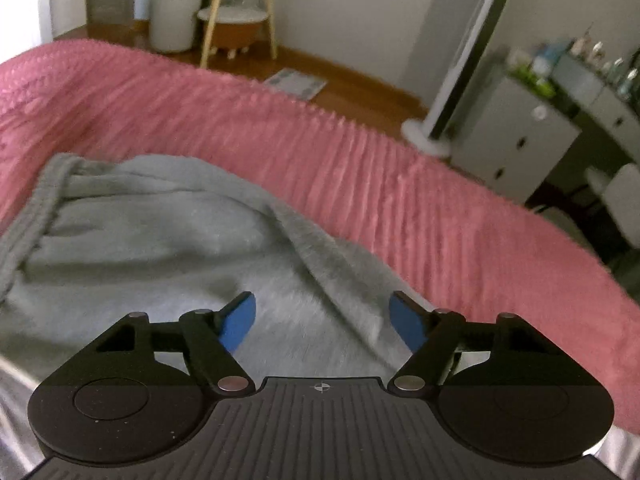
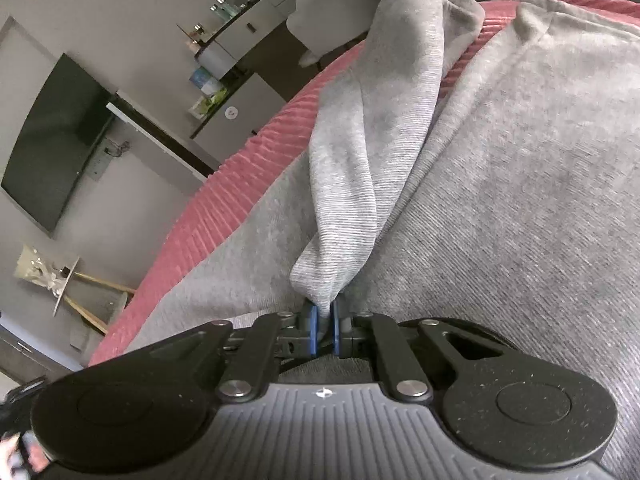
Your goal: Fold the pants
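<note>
Grey fleece pants (image 1: 160,240) lie rumpled on a pink ribbed bedspread (image 1: 360,168), with a rolled waistband or hem at the far left. My left gripper (image 1: 322,316) is open and empty, its blue pads just above the grey cloth. In the right wrist view my right gripper (image 2: 325,326) is shut on a bunched fold of the pants (image 2: 360,160), which rises as a twisted strip away from the jaws. More grey cloth spreads to the right over the bedspread (image 2: 224,208).
Beyond the bed's far edge are a wooden floor, a white tower fan (image 1: 460,80), white drawers (image 1: 516,136) with small items on top, and a wooden stand with white tubs (image 1: 176,20). A dark wall screen (image 2: 52,140) shows in the right wrist view.
</note>
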The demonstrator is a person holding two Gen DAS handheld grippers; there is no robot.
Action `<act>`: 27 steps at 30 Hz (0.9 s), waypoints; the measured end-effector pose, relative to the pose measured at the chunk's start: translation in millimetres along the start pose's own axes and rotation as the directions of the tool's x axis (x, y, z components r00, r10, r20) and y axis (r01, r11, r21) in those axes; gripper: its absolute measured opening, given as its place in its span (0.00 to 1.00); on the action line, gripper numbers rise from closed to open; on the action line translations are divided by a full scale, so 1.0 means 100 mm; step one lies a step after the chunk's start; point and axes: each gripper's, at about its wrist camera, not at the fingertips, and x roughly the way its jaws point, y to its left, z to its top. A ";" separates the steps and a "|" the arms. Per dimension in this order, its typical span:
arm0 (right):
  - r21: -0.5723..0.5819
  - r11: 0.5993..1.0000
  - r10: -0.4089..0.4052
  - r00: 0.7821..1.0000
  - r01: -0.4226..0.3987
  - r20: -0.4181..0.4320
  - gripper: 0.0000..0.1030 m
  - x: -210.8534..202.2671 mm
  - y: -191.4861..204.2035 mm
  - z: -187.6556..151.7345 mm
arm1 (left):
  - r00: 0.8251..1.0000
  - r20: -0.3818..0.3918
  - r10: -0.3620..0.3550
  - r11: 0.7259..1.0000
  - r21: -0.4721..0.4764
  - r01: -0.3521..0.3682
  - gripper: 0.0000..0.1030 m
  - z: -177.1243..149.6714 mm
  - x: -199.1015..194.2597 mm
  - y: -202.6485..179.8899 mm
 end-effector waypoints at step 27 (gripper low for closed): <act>0.066 0.980 0.178 0.975 -0.188 0.133 0.04 -1.41 0.14 0.24 | 0.950 0.116 -0.290 0.955 0.108 0.278 0.07 -0.76 -1.92 0.79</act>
